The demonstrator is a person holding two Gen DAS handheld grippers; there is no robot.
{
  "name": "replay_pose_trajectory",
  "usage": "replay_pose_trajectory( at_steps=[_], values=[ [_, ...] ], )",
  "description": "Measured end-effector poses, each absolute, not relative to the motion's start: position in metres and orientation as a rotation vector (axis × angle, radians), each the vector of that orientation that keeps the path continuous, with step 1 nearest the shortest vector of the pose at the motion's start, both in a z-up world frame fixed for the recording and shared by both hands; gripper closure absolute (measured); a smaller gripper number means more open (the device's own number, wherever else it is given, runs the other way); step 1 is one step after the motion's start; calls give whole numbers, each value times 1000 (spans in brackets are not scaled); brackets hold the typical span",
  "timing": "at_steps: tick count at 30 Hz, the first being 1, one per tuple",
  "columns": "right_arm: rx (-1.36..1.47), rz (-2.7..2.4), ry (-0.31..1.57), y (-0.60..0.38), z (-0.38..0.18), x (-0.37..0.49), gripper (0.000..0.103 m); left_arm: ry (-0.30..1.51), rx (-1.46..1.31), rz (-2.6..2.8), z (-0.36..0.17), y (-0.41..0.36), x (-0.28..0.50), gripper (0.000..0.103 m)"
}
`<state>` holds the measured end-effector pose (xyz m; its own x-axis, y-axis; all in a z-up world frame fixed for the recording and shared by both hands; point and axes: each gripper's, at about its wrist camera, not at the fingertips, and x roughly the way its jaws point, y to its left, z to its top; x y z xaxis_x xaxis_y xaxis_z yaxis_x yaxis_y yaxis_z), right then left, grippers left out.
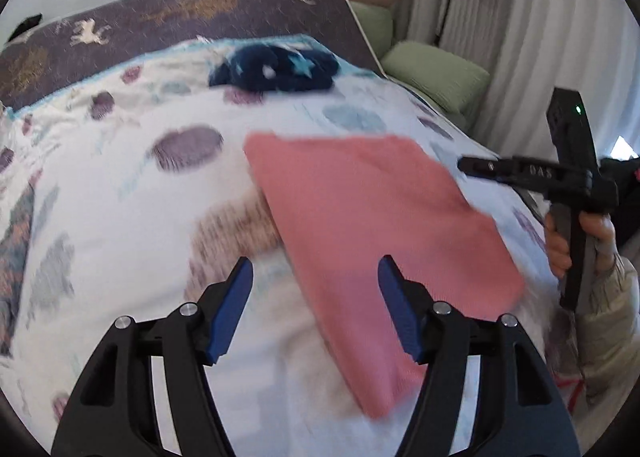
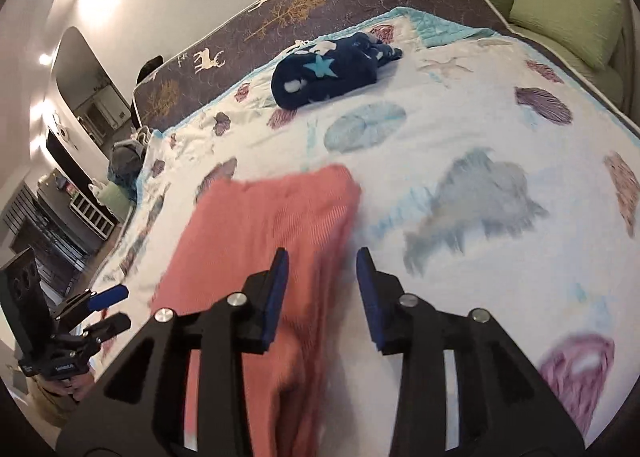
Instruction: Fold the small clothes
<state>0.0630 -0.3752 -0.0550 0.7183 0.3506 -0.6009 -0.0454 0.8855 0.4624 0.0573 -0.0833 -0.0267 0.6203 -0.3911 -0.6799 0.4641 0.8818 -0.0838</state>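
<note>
The pink garment [image 1: 372, 225] was observed lying flat, apparently folded, on the patterned quilt [image 1: 120, 197]. Left gripper [image 1: 316, 281] and right gripper [image 2: 322, 273] were held above it, jaws apart, empty. Judged: fold nearly complete; the navy star garment [image 2: 328, 73] further up the quilt would be fetched next.

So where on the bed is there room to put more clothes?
Open quilt lies right of the pink garment, toward the green cushions, and between it and the navy star garment. Crowded near both open grippers, left and right.
</note>
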Motion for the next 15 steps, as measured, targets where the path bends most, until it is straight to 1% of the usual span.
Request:
replay_pose_trajectory(
  at_steps=[4,5,6,8,10,11,15],
  values=[
    [485,236,810,-375,-65,104,66,762,101,-474,-26,-97,100,37],
    [499,241,823,-376,-68,111,62,774,100,-469,-29,-100,108,37],
    [529,256,836,-378,-73,119,61,797,94,-462,-34,-104,118,37],
    [557,269,845,-380,-78,131,61,832,80,-462,-43,-107,131,37],
    [541,267,836,-380,-78,138,88,855,68,-451,-50,-109,145,37],
    [530,274,822,-379,-75,141,96,859,57,-450,-51,-108,151,37],
    [441,321,664,-366,-47,127,96,848,12,-442,-54,-103,171,34]
  ],
)
